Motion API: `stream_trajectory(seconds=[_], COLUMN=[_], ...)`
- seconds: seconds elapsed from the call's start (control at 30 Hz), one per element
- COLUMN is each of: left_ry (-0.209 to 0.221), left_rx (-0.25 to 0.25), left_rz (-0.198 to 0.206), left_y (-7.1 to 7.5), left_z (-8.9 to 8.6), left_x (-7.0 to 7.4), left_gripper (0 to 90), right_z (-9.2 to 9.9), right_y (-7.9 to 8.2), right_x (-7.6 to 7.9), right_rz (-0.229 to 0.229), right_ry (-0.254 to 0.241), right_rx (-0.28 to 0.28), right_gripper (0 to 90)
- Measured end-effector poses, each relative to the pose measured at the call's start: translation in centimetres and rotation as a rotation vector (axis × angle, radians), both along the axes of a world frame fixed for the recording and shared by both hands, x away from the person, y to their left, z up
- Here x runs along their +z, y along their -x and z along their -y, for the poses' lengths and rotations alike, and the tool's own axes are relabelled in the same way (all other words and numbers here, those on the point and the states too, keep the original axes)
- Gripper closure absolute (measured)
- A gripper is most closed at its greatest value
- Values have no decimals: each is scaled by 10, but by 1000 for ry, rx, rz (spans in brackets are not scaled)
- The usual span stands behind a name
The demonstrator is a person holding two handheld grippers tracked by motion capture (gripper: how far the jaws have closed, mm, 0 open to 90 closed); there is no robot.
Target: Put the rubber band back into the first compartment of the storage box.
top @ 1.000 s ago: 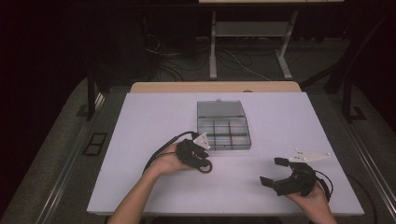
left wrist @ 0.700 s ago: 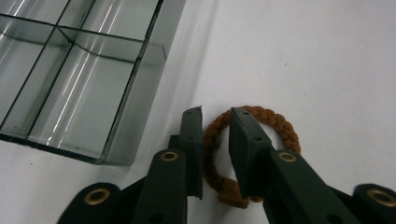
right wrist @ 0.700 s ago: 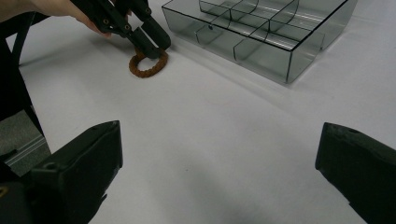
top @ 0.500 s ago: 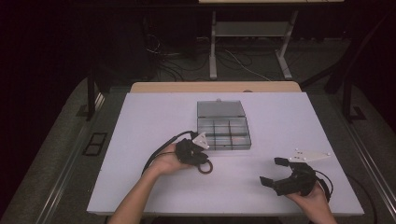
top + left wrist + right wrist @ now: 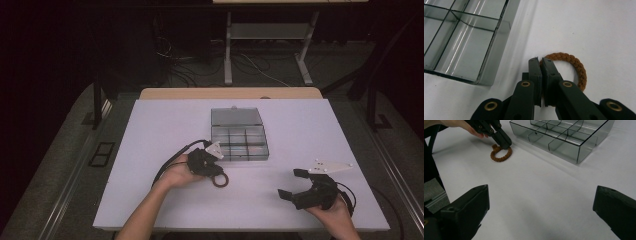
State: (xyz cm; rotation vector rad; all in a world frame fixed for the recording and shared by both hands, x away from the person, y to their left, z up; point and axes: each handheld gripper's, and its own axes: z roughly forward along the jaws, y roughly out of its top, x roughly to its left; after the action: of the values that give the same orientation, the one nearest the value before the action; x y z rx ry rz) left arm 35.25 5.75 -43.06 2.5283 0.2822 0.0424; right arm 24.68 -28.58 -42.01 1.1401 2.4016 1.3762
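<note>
A brown braided cord ring [image 5: 220, 180] lies flat on the white table, just in front of the clear box. My left gripper [image 5: 216, 174] points down at the ring's near edge. Its jaws have just been closing and now pinch the cord [image 5: 574, 65] between the pads, as the left gripper [image 5: 539, 61] shows close up. The right gripper view has the same grip from across the table: ring [image 5: 501, 155], left gripper [image 5: 503, 144]. My right gripper [image 5: 291, 183] rests at the front right with its jaws wide open [image 5: 541, 195] and nothing between them.
A clear plastic compartment box [image 5: 266, 146] sits at mid-table with its lid folded back; its compartments look empty [image 5: 495, 50] [image 5: 571, 151]. The white table [image 5: 150, 130] ends close in front of both hands. Beyond it are a dark floor, cables and a desk frame.
</note>
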Motion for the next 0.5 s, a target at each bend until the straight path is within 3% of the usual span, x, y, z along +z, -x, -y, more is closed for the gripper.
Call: stream_trajectory(seconds=[0.5], left_ry=[47], left_rx=[11], left_rz=[-25], left_y=[2], left_z=[-8], left_x=[15], left_gripper=[860], right_z=[0], right_y=[0], right_x=[0], right_rz=[-4], right_ry=[0], right_rx=[-5], right_gripper=[9])
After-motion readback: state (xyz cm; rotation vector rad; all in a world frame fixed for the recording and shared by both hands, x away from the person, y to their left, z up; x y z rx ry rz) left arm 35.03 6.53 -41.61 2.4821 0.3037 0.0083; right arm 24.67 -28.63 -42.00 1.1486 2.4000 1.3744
